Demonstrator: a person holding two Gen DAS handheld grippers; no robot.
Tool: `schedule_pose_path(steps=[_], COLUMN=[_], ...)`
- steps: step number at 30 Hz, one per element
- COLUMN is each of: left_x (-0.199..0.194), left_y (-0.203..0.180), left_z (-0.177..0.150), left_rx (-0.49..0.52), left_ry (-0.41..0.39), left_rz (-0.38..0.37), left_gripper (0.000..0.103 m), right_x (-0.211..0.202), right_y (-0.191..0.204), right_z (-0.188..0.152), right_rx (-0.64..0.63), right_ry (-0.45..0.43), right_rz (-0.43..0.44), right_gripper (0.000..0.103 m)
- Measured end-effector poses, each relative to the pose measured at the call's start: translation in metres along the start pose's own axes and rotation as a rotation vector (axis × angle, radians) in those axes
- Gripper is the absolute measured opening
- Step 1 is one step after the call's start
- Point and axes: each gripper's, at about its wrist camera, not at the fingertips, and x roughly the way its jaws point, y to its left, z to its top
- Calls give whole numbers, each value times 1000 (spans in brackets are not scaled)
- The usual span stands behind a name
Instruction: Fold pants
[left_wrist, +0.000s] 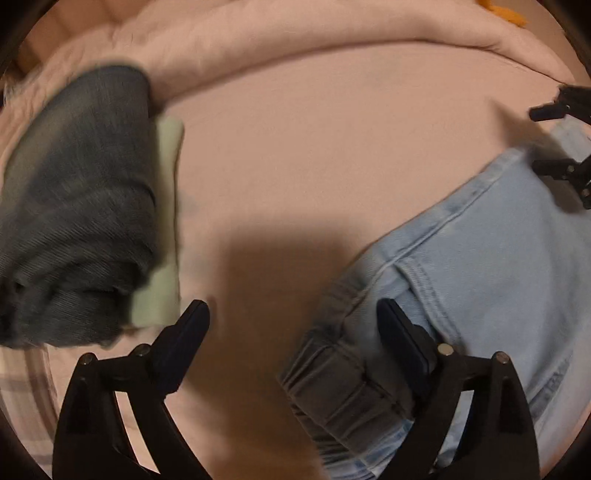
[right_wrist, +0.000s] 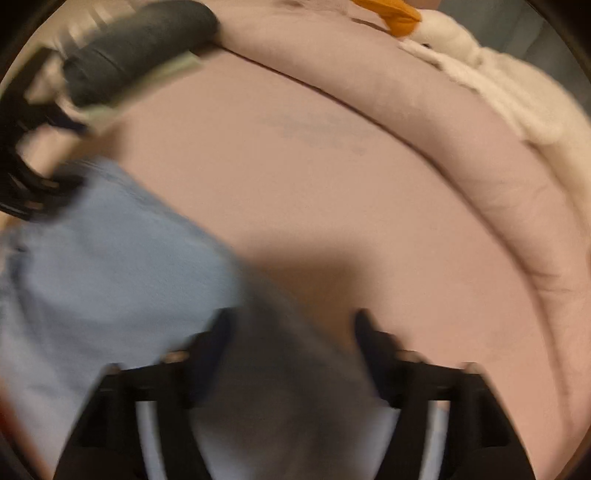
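Light-blue denim pants (left_wrist: 491, 251) lie at four o'clock on the pink bedsheet (left_wrist: 314, 147), seemingly before the first fold. Left gripper (left_wrist: 291, 328) and right gripper (right_wrist: 291, 328) are spread (both blurred); next, pinch the waistband.

Light blue jeans (left_wrist: 498, 266); dark grey-blue folded pants (left_wrist: 81, 206); pink sheet (left_wrist: 314, 155); black grippers (left_wrist: 291, 332).

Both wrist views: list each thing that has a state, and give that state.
Light blue denim pants: lying on the bed, unfolded, ungripped.
Dark grey folded garment: folded, stacked on a pale green folded cloth.
Left gripper: open, holding nothing.
Right gripper: open, over the pants; view blurred.
White plush toy with orange beak: lying on the rolled pink quilt.
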Motion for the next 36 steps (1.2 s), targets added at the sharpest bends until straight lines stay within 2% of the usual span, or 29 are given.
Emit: schedule_pose_path(steps=[1,2,3,4,5,6,7,9,11,16,18,23,24,25,26,27,28,33,34,36], left_x=[0,-2,-6,-11,-14,-20,-25,-40,-63,-130,-154,-200,-207,-208,-197,-190,-178,-115,-100,-85], left_y=[3,3,0,-6,-14,-24,-31,-36,-40,-65,-65,-108,-114,-119,-115,-124,-133,-159,-164,-172], left_z=[-1,0,-2,-4,-5,-7,-8,-7,-8,-33,-61,-132,-150,-167,-168,-188,-203,-263,-275,-289], left_rx=[-33,-45,-50,-30,-1,51,80,93,124,202,235,322,330,346,374,422,478,670,727,842], left_ry=[-11,-26,-39,-49,-55,-65,-68,-93,-144,-304,-368,-538,-569,-592,-603,-608,-593,-458,-439,-465], left_rz=[-26,-49,-79,-94,-76,-14,32,92,149,267,307,404,407,403,408,438,468,525,570,667], left_gripper=[81,72,51,32,28,23,19,17,18,18,18,20,20,21,21,21,21,21,21,20], right_x=[11,16,14,10,6,2,-5,-15,-38,-111,-140,-208,-214,-220,-222,-218,-208,-137,-123,-105], right_y=[2,1,-1,-2,2,11,27,51,66,77,86,123,121,131,144,146,153,199,209,220], right_z=[-2,-4,-5,-10,-15,-18,-23,-27,-31,-67,-85,-146,-141,-155,-170,-173,-179,-215,-222,-230], right_rx=[3,49,90,133,140,114,48,-35,-72,-95,-112,-164,-164,-177,-201,-220,-246,-308,-315,-336], right_ry=[32,26,5,-22,-41,-58,-65,-68,-112,-239,-295,-419,-431,-444,-438,-425,-408,-252,-224,-186], right_rz=[-9,21,54,110,138,120,69,-29,-129,-277,-326,-404,-403,-404,-394,-380,-349,-243,-231,-238], right_gripper=[73,73,69,50,29,22,9,7,6,5,5,5,5,5,5,5,5,5,5,5])
